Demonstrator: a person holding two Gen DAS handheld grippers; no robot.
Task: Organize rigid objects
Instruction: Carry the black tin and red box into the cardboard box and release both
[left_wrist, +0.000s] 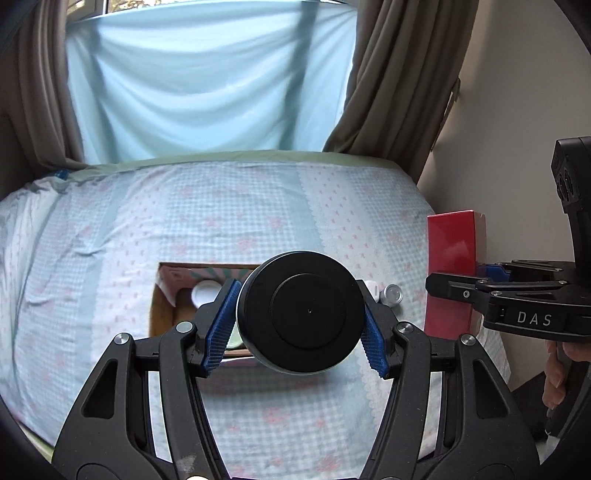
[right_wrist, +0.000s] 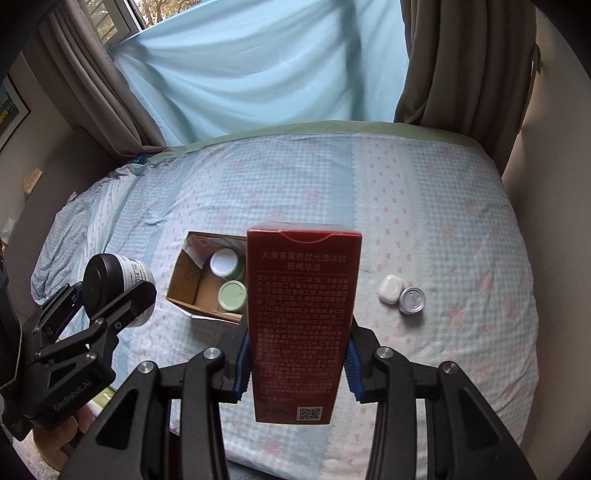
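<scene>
My left gripper (left_wrist: 300, 317) is shut on a black-lidded jar (left_wrist: 300, 314), held above the bed in front of an open cardboard box (left_wrist: 162, 310). The jar also shows in the right wrist view (right_wrist: 118, 280), left of the box (right_wrist: 192, 280). My right gripper (right_wrist: 295, 365) is shut on a tall red carton (right_wrist: 303, 325), held upright above the bed; it shows in the left wrist view (left_wrist: 452, 273) too. The box holds a white-lidded jar (right_wrist: 224, 263) and a green-lidded jar (right_wrist: 232, 295). A white earbud case (right_wrist: 390, 290) and a small silver tin (right_wrist: 412, 301) lie right of the box.
Everything is over a bed with a blue checked sheet (right_wrist: 443, 206). Brown curtains (right_wrist: 461, 62) and a pale blue cloth (right_wrist: 258, 74) hang behind it. A wall (left_wrist: 517, 110) runs close along the bed's right side.
</scene>
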